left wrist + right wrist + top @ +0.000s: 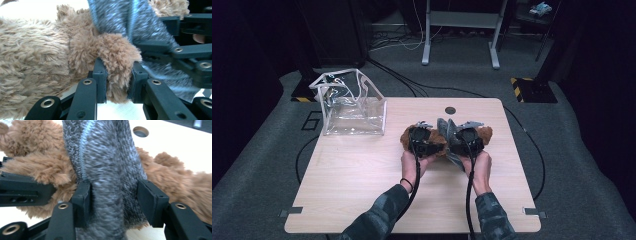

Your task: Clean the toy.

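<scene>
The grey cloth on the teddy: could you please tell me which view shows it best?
The right gripper view: the grey cloth stands between its jaws. The left gripper view shows a strip behind the teddy's limb; the high view a small patch.

A: Support surface? 
B: A light wooden table (347, 180) is standing on grey carpet, with a round hole (450, 110) near its far edge.

A: Items lying on it? 
B: A clear plastic bag (353, 111) is sitting at the far left corner. A brown plush toy (439, 136) with grey cloth (446, 125) is lying mid-table, towards the right.
</scene>
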Demonstrator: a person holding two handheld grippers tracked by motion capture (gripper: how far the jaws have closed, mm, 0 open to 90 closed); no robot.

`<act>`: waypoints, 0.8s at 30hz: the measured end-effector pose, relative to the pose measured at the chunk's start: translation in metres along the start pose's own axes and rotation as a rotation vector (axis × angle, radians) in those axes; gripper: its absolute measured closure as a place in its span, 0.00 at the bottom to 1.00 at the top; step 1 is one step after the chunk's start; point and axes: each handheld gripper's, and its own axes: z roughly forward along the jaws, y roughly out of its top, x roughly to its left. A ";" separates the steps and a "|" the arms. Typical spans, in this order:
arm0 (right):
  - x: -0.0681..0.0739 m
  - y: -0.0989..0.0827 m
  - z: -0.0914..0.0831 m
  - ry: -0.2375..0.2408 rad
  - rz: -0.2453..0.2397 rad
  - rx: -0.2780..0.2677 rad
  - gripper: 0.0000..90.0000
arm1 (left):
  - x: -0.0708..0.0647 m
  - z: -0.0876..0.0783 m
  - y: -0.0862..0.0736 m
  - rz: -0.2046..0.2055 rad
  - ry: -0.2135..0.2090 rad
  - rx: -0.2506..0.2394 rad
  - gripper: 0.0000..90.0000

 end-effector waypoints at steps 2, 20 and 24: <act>0.001 0.000 0.004 0.035 -0.010 0.011 0.64 | 0.002 0.001 0.000 -0.004 0.001 0.001 0.80; -0.054 0.000 -0.015 -0.180 0.050 0.004 0.86 | 0.005 -0.002 0.001 -0.011 -0.002 -0.002 0.80; -0.074 -0.005 -0.017 -0.215 0.100 0.011 0.86 | 0.005 -0.002 0.002 -0.013 -0.004 -0.001 0.80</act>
